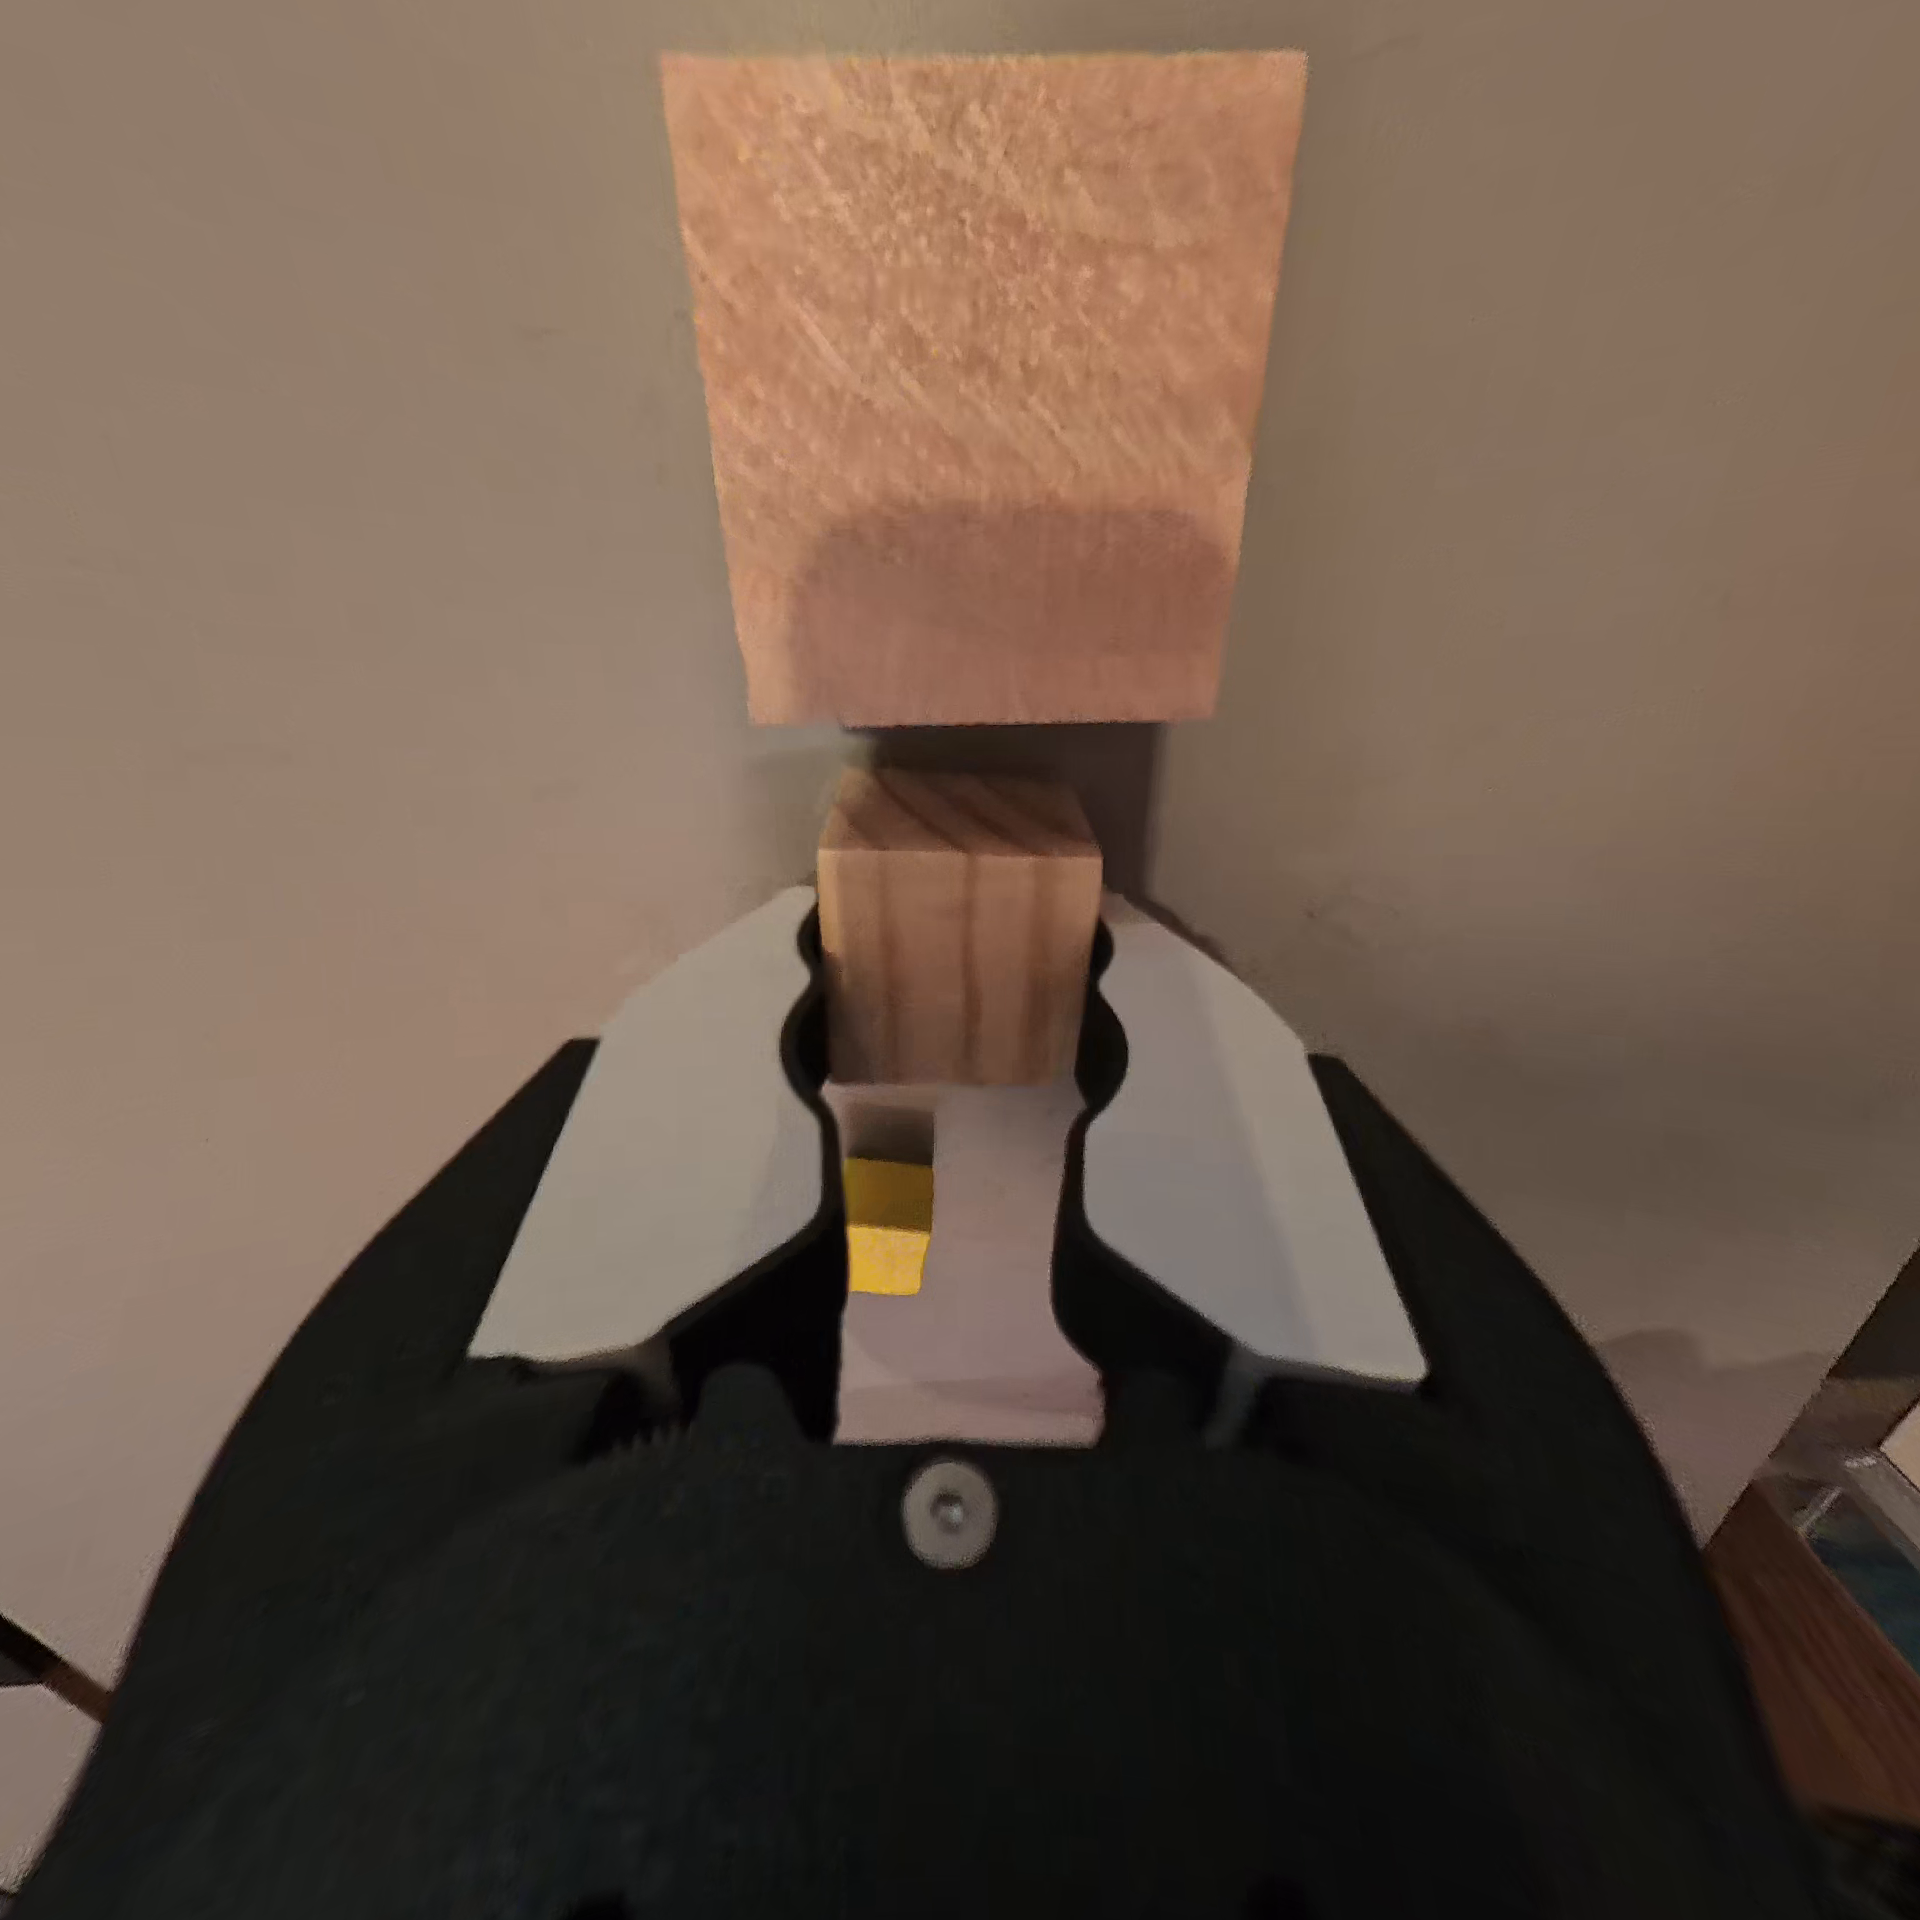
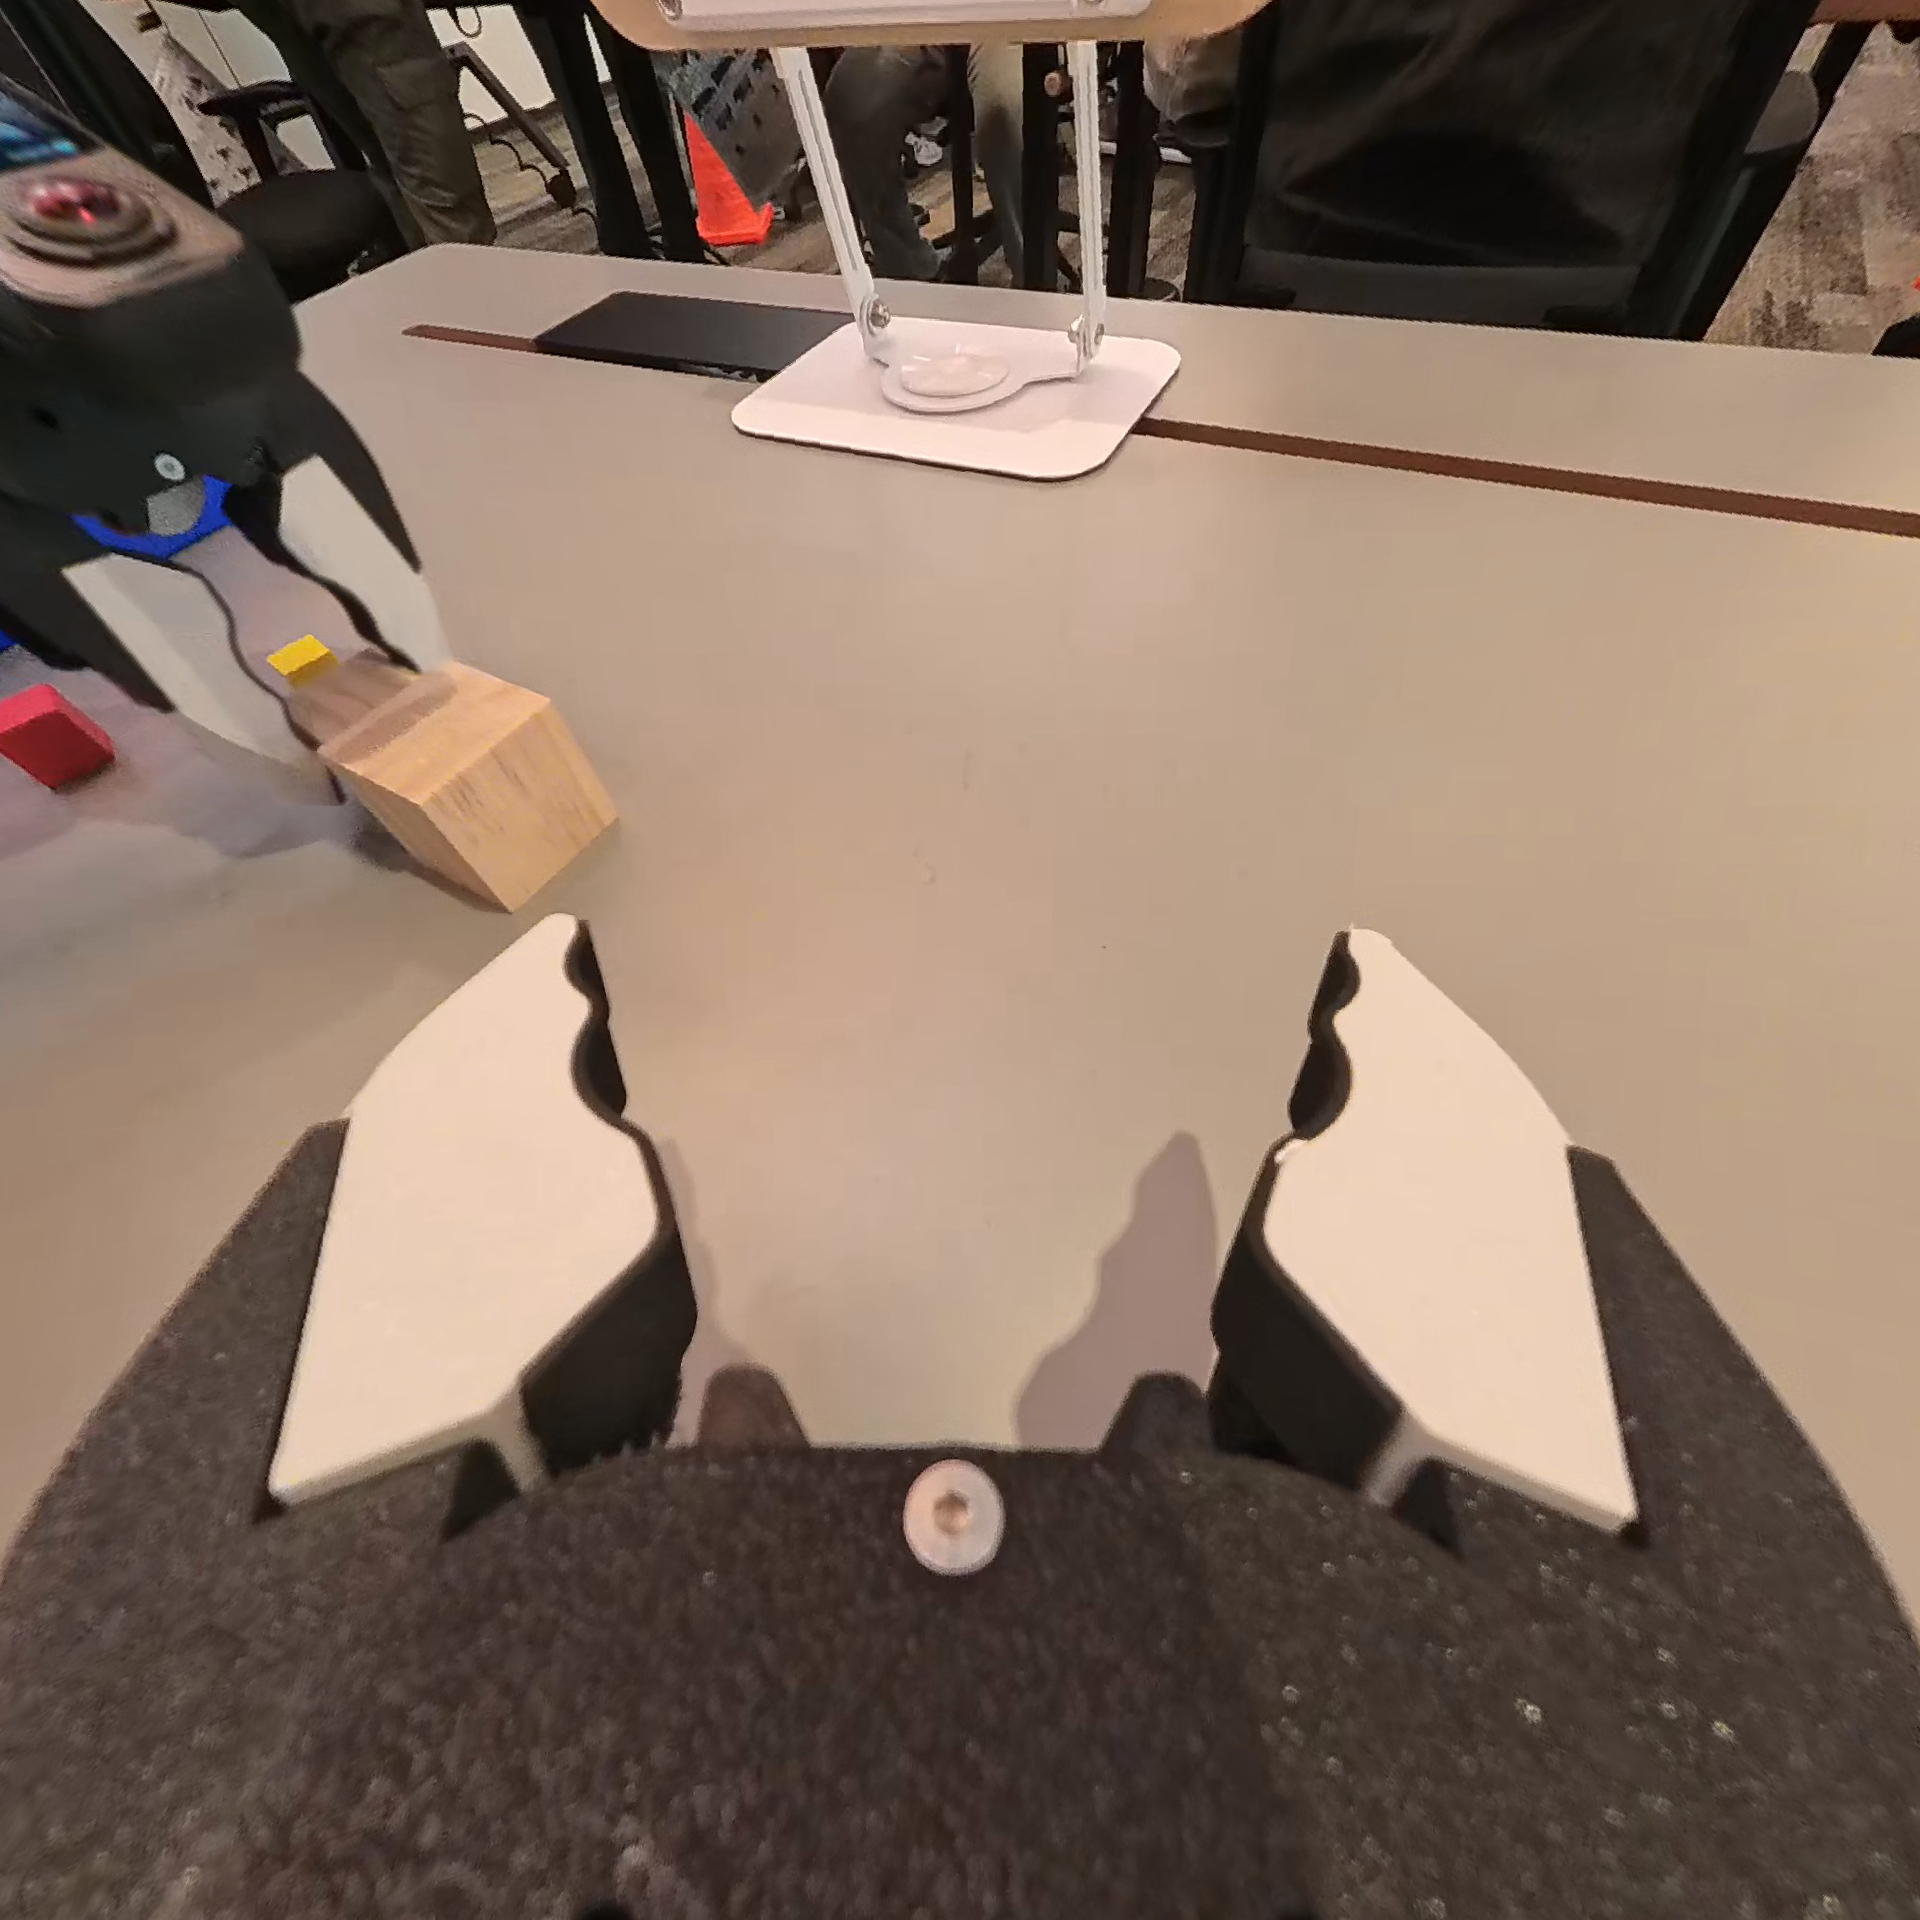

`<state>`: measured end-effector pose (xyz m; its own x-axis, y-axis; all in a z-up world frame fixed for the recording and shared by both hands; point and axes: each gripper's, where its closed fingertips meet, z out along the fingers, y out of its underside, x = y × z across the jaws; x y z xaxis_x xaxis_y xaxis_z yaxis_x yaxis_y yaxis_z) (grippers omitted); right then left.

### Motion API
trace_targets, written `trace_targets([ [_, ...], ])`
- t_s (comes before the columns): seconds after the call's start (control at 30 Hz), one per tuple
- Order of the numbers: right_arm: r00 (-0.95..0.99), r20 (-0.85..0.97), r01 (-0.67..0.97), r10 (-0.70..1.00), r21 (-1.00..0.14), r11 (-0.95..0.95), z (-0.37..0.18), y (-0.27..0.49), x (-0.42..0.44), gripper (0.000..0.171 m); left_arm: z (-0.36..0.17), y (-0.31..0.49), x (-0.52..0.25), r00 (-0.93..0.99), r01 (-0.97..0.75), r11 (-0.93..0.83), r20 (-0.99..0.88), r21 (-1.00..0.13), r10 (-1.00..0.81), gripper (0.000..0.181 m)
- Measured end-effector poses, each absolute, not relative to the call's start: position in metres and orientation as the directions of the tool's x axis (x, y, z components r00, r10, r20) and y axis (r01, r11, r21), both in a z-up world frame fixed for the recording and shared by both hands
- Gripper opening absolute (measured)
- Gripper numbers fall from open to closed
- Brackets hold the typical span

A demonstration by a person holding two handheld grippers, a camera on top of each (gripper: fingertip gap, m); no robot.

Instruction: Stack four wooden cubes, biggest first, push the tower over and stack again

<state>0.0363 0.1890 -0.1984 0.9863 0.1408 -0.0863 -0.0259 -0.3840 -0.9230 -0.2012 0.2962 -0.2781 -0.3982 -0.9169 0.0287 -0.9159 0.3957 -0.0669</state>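
Observation:
My left gripper (image 1: 956, 925) is shut on a medium wooden cube (image 1: 956, 966), gripped at the fingertips. Just beyond it stands the biggest wooden cube (image 1: 982, 384) on the grey table. In the right wrist view the left gripper (image 2: 364, 717) holds the medium cube (image 2: 348, 691) at the top left edge of the biggest cube (image 2: 488, 800); I cannot tell whether they touch. A small yellow cube (image 1: 886, 1226) lies on the table below the left fingers, also seen in the right wrist view (image 2: 299, 657). A red cube (image 2: 52, 736) lies at the far left. My right gripper (image 2: 961, 956) is open and empty over the table.
A white stand base (image 2: 956, 400) and a black panel (image 2: 675, 332) sit at the back of the table along a dark groove. A blue object (image 2: 177, 525) is behind the left gripper. An orange cone (image 2: 727, 187), chairs and people's legs are beyond the table.

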Motion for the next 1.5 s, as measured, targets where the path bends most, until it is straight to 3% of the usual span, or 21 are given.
trace_targets([
  [0.13,0.985,-0.092,-0.03,0.143,-0.923,-0.384,-0.199,0.189,0.036,0.124,-0.27,0.305,-0.2,-0.366,-0.927,0.366,-0.009,-0.077,-0.93,0.044],
  [0.37,0.984,-0.099,-0.032,0.151,-0.919,-0.392,-0.198,0.188,0.035,0.123,-0.21,0.304,-0.189,-0.23,-0.954,0.223,0.013,-0.198,-0.973,0.044],
  [0.57,0.985,-0.083,-0.016,0.15,-0.915,-0.403,-0.2,0.186,0.036,0.122,-0.183,0.285,-0.173,-0.228,-0.955,0.227,-0.02,-0.189,-0.974,0.044],
  [1.5,0.983,-0.089,-0.02,0.157,-0.917,-0.399,-0.197,0.182,0.04,0.119,-0.222,0.267,-0.143,-0.326,-0.942,0.324,0.011,-0.086,-0.945,0.044],
])
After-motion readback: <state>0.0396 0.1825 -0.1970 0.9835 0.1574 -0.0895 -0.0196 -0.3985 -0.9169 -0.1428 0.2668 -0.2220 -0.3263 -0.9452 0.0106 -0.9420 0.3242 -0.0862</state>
